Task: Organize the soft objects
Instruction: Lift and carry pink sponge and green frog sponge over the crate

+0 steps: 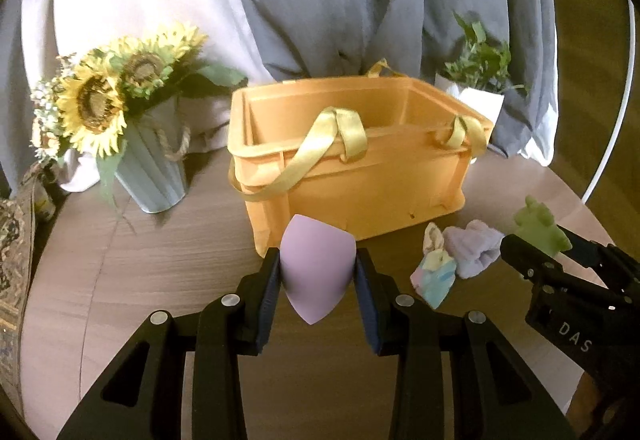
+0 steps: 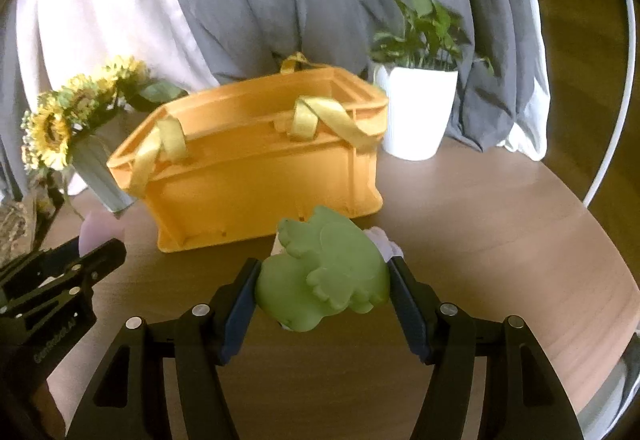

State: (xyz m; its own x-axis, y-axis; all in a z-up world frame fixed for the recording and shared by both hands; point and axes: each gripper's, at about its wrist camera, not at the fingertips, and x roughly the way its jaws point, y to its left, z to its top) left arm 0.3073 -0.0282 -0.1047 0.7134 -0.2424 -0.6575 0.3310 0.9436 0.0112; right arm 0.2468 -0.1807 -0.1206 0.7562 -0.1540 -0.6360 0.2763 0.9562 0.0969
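Step now: both toys are picked up and held above the round wooden table (image 2: 500,224), in front of the box. By my guess this is the carry-to-the-box step.
Left gripper (image 1: 318,272): its two blue pads squeeze a soft purple egg-shaped sponge (image 1: 316,268) from both sides. The jaws stand partly closed, tight on the sponge.
Right gripper (image 2: 322,284): its pads pinch a squishy green animal toy with little wings (image 2: 324,276). The jaws stand about half open, because the toy is wide.
Where the box is: the orange plastic box with yellow ribbon handles (image 1: 360,196) sits at 12 o'clock from both grippers, near them. As far as I can see inside, it looks empty.
Still on the table: a fluffy purple cloth ball (image 1: 474,248) and a small pastel patterned cloth piece (image 1: 434,272), touching each other, at 3 o'clock from the sponge.
Next move, I think: lift each toy over the box rim, miss the floppy handles, then let go.
Count: two grippers, one sponge, one green toy, two cloth things, one box.
Other things: one bunch of yellow sunflowers in a grey ribbed pot (image 1: 120,120) at 10 o'clock, one green leafy plant in a white pot (image 2: 420,112) at 1 o'clock.
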